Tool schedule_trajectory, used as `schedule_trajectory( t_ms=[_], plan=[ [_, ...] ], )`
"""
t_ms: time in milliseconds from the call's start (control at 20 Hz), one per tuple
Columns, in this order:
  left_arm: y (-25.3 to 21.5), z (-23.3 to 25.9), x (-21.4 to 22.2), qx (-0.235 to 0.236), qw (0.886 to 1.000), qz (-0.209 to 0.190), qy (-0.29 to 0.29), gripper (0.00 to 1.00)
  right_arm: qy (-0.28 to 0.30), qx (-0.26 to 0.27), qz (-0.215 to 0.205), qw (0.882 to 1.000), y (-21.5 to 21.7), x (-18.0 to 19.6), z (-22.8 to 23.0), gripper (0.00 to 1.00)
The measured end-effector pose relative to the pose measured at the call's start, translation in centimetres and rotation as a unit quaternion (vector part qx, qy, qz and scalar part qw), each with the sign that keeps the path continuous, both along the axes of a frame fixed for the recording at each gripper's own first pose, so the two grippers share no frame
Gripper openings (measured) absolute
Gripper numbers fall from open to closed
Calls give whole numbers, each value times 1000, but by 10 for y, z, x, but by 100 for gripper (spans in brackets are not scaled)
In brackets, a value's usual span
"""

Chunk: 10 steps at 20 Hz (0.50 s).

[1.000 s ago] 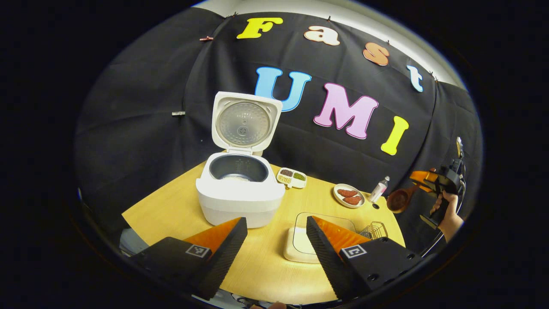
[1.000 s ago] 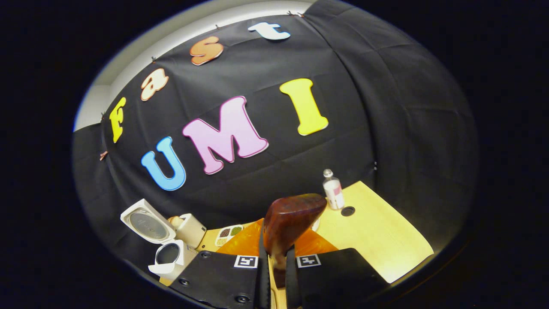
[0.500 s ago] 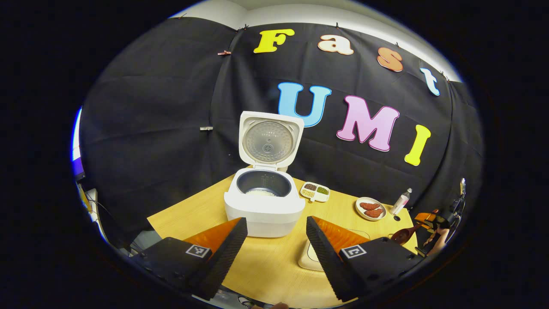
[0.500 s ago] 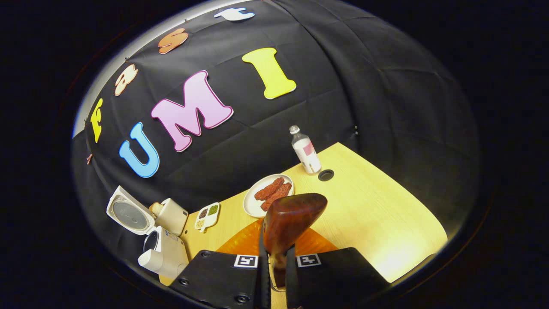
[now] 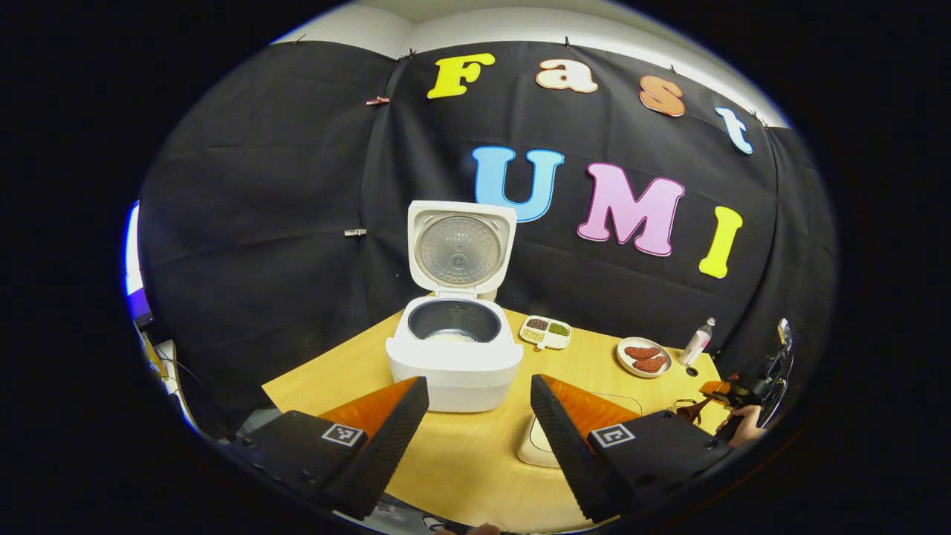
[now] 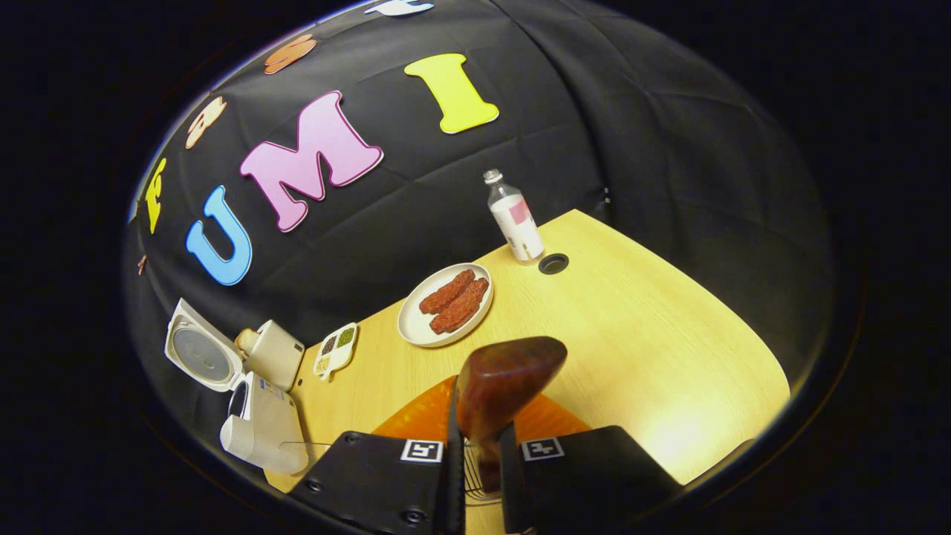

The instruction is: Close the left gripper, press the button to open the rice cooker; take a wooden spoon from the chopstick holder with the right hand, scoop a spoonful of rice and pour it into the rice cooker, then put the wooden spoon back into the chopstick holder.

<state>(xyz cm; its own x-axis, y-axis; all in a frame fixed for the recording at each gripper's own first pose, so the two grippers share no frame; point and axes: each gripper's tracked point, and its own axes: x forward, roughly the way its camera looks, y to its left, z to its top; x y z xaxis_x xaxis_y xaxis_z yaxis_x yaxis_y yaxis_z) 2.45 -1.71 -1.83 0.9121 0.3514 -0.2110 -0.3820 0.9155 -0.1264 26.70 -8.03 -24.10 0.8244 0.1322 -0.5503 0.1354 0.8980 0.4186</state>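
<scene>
Wooden spoon (image 6: 499,386) is standing bowl-up, clenched in my right gripper (image 6: 475,475), directly above the wire chopstick holder (image 6: 475,464) near the table's (image 6: 669,334) right edge; my left gripper (image 5: 475,416) is hanging released.

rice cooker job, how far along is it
Done: the white rice cooker stands open, lid up, with rice in its pot. In hand: the right gripper is clamped on the brown wooden spoon, low over the wire chopstick holder. Left: seating and releasing it.
</scene>
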Motion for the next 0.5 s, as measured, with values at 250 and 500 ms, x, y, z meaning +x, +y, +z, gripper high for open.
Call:
schedule_trajectory(
  t_ms=[250, 500],
  plan=[
    [9, 14, 6, 1, 1000, -5, -28, 95, -6, -9, 2, 1000, 0, -6, 8, 70],
    [28, 40, 30, 30, 998, -19, -53, 95, -20, -41, -28, 999, -25, -25, 29, 92]
  ],
)
